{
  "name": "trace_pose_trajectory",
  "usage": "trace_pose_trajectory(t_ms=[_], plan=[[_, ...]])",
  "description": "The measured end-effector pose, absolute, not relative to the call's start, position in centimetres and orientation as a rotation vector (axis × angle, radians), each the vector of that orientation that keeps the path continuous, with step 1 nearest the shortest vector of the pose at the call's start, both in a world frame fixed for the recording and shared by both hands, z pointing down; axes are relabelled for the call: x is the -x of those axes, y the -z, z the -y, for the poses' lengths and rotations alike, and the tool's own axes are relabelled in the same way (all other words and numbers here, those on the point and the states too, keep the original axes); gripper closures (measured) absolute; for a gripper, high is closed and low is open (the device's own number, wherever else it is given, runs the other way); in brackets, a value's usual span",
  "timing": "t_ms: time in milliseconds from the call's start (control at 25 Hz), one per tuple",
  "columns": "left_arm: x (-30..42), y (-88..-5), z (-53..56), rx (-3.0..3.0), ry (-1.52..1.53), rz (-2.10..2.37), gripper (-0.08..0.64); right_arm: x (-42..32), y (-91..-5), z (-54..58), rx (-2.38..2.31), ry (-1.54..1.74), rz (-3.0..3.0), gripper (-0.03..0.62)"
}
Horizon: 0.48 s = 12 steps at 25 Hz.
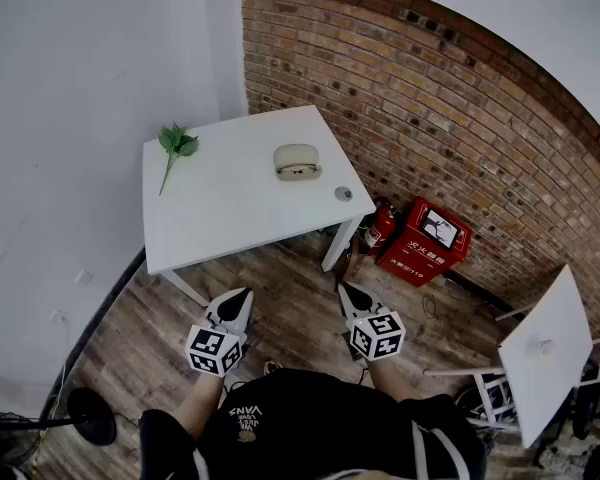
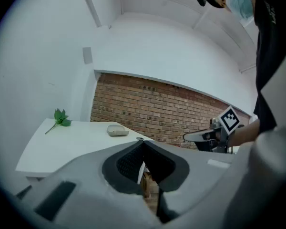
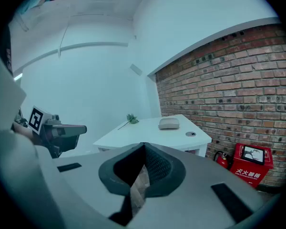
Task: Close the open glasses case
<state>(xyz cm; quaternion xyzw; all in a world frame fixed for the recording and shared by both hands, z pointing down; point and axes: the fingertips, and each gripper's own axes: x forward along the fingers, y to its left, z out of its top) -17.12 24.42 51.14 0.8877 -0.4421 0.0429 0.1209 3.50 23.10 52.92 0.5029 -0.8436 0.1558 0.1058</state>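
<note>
White table (image 1: 230, 213) holds glasses case (image 1: 298, 162), green sprig (image 1: 177, 144) and grey disc (image 1: 343, 194).

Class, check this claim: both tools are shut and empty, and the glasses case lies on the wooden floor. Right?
Not quite: the glasses case lies on the white table instead, as the head view shows. The rest stands.
</note>
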Motion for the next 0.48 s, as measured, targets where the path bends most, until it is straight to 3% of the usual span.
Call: trace_pose_trajectory(t_ms=[400,480], plan=[[16.1,-51.3,-21.4,-2.639,-0.097,1.224,0.537,-3.0,-53.1,-20.3,-1.494,-0.501,2.546,0.591],[15.4,-51.8,-20.2,-2.632,-0.093,1.174,0.327,-2.8,-53.6,-19.2,-1.471,-0.551,2.562,0.564]])
